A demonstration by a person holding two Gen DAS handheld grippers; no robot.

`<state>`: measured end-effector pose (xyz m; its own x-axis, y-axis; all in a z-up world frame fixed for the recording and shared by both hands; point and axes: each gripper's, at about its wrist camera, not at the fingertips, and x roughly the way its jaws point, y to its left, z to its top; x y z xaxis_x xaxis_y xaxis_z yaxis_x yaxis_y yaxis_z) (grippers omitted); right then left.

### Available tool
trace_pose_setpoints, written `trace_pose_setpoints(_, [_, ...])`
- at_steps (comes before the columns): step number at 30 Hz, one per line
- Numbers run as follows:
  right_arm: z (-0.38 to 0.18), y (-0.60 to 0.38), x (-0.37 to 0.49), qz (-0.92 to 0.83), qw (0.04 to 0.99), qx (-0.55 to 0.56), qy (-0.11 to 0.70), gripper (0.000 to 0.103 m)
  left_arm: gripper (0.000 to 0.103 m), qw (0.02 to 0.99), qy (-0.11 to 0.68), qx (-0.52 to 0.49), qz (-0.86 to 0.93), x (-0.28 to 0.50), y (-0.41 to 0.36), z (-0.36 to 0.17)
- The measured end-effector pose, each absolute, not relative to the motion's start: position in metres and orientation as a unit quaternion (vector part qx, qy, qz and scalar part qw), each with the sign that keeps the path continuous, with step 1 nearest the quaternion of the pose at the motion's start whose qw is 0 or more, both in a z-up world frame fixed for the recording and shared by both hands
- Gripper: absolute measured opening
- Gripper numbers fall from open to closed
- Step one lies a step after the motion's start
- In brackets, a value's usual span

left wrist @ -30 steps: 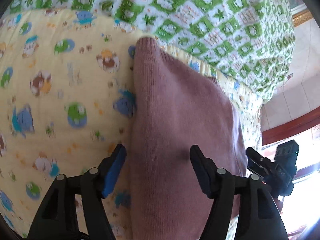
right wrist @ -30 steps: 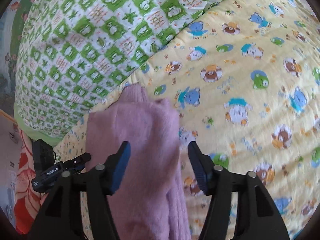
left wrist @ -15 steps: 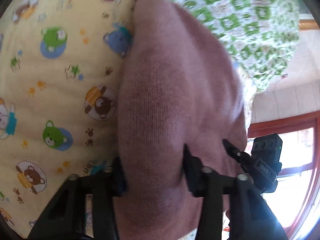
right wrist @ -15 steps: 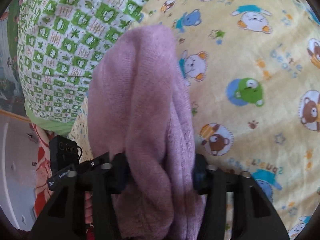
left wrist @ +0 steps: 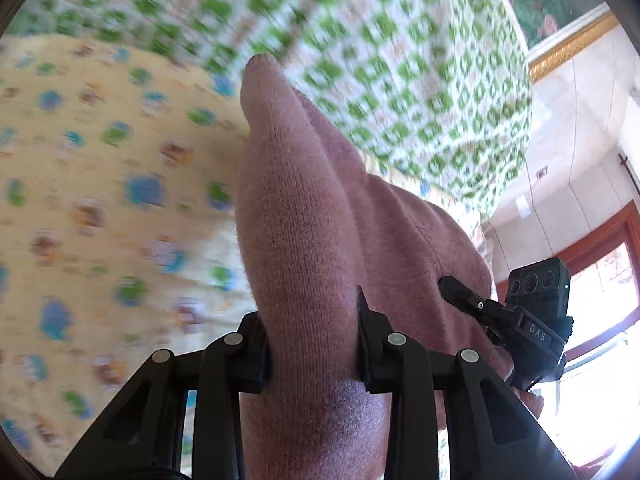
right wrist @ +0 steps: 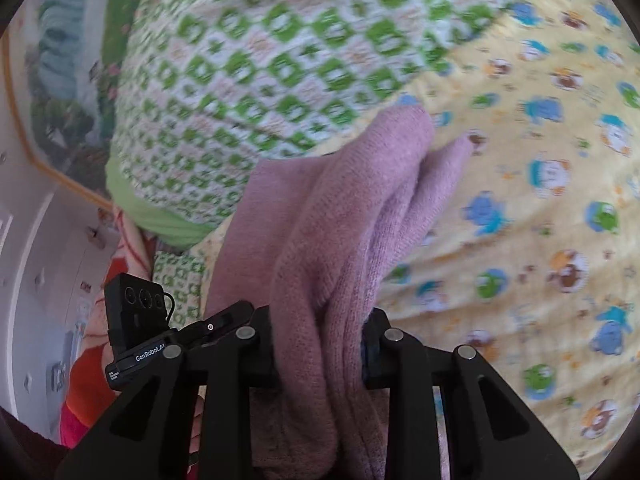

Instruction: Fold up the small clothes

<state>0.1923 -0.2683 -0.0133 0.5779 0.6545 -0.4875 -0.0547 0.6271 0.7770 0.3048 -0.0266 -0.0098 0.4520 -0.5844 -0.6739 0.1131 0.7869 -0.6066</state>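
While both the left gripper (left wrist: 312,340) and right gripper (right wrist: 320,344), jaws just closing, pinch the pink knitted garment (left wrist: 304,216), bunched knit could slip, skewing the fold.

left gripper (left wrist: 314,336): just closed, clamping cloth | right gripper (right wrist: 320,344): same

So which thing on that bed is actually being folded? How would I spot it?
Start at the yellow bear-print sheet, below the green-checked quilt. The pink knit garment rises there, bunched between both black grippers. It alone is plain, with no print.
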Motion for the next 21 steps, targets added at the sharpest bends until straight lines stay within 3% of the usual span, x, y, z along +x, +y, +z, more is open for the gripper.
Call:
trace_pose_setpoints(5, [-0.011,-0.209,0.201,0.274,0.792,0.364,0.406,0.028,0.032,0.835,0.461,-0.248,-0.168,0.276,0.043,0.001])
trace_pose_setpoints(11, [-0.04,-0.144,0.211,0.311,0.764,0.354,0.442,0.028,0.032,0.828,0.474,-0.278,-0.113,0.245,0.113,-0.033])
trace_pose_setpoints(16, [-0.078,-0.119,0.214,0.304,0.745,0.338,0.489,0.028,0.033,0.809,0.499,-0.298,-0.086,0.234,0.136,-0.078])
trace_pose_setpoints(21, [-0.11,-0.132,0.215,0.271,0.72,0.374,0.518,0.031,0.04,0.802,0.501,-0.312,-0.091,0.232,0.148,-0.092])
